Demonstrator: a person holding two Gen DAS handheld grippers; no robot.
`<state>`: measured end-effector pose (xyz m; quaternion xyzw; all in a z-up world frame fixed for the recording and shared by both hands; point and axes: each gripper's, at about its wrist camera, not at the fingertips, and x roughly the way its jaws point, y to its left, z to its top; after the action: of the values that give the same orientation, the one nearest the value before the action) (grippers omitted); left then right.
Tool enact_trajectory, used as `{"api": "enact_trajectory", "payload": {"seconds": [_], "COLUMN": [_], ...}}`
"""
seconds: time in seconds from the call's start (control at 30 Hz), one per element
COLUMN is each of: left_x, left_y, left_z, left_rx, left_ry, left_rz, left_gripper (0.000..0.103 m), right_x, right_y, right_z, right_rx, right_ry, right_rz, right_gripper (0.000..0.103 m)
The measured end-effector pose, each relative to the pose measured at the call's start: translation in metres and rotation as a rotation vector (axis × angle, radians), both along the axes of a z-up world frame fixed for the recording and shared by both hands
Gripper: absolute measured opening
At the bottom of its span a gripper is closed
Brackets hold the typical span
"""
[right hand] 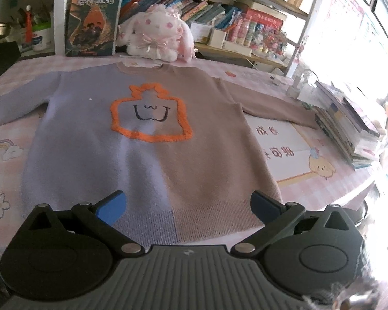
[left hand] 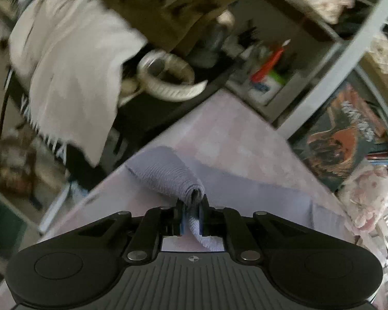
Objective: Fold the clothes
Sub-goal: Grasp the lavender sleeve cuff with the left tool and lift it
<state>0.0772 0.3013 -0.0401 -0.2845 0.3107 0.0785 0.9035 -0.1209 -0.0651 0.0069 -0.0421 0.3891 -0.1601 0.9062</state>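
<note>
Left wrist view: the left gripper pinches a lavender ribbed cuff above the pink table. Right wrist view: the right gripper hangs wide open – the sweater lies flat, hem nearest.

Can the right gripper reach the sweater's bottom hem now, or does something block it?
Probably yes: the right gripper is open just above the hem of the sweater, with nothing between.
</note>
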Motion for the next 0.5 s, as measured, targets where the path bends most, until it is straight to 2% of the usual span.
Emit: {"api": "enact_trajectory", "payload": {"seconds": [0.1, 0.27, 0.37, 0.5], "left_x": [0.005, 0.015, 0.021, 0.032], "left_y": [-0.017, -0.076, -0.123, -0.193], "left_z": [0.024, 0.07, 0.091, 0.103], "left_rx": [0.041, 0.083, 0.101, 0.146], "left_ry": [-0.075, -0.198, -0.246, -0.27], "left_rz": [-0.054, -0.195, -0.28, -0.355], "left_gripper": [0.007, 0.007, 0.007, 0.007], "right_x": [0.002, 0.008, 0.014, 0.026], "right_y": [-0.002, -0.015, -0.027, -0.049], "right_z": [0.001, 0.0, -0.002, -0.006], "right_rx": [0.0, 0.023, 0.04, 0.055], "right_ry": [-0.008, -0.022, -0.028, -0.014], "right_rz": [0.013, 0.034, 0.071, 0.175], "right_gripper": [0.103, 0.103, 0.103, 0.103]}}
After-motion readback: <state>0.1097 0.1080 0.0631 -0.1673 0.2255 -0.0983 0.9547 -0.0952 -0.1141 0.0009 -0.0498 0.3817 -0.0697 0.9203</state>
